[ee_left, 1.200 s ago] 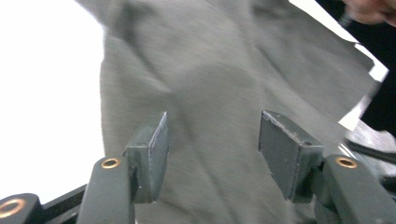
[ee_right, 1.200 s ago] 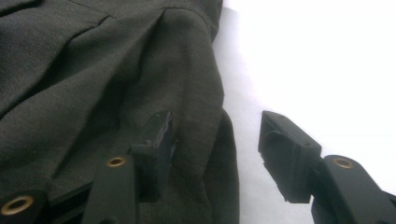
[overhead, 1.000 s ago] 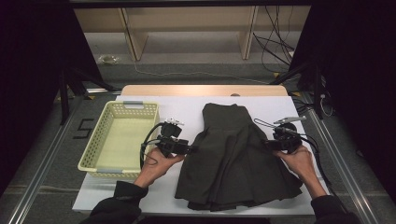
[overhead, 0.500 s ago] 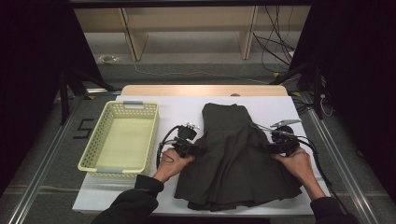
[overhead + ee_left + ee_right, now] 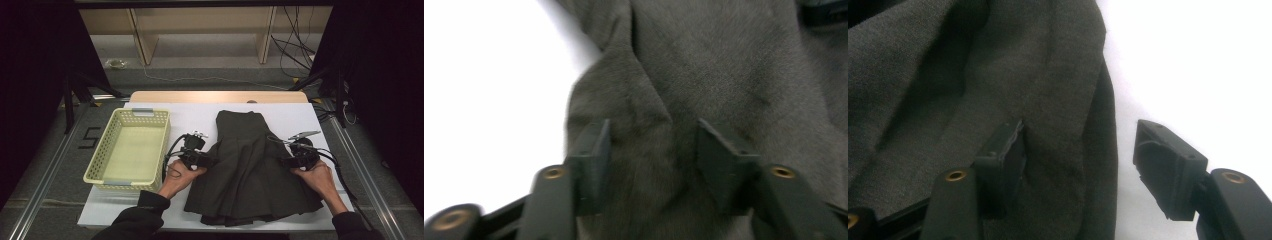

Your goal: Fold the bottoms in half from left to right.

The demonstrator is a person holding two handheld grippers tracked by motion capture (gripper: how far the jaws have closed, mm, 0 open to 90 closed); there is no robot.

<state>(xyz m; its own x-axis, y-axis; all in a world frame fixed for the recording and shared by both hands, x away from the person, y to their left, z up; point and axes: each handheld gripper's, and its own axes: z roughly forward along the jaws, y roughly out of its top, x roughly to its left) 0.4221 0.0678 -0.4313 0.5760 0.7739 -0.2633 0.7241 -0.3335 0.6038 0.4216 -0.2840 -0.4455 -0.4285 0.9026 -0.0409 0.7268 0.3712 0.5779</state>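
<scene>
A: Lay flat on the white table (image 5: 200,112): a dark grey skirt (image 5: 250,175), right of a yellow basket (image 5: 131,150).

B: Left gripper (image 5: 209,161) at its left edge, jaws just parted, fabric between. Right gripper (image 5: 283,162) at the right edge, widening, astride the hem.

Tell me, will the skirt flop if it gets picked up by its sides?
Probably. The skirt lies in soft folds, so it would likely sag in the middle. Its fabric looks matte and fuzzy up close, so it probably won't slip easily.
</scene>
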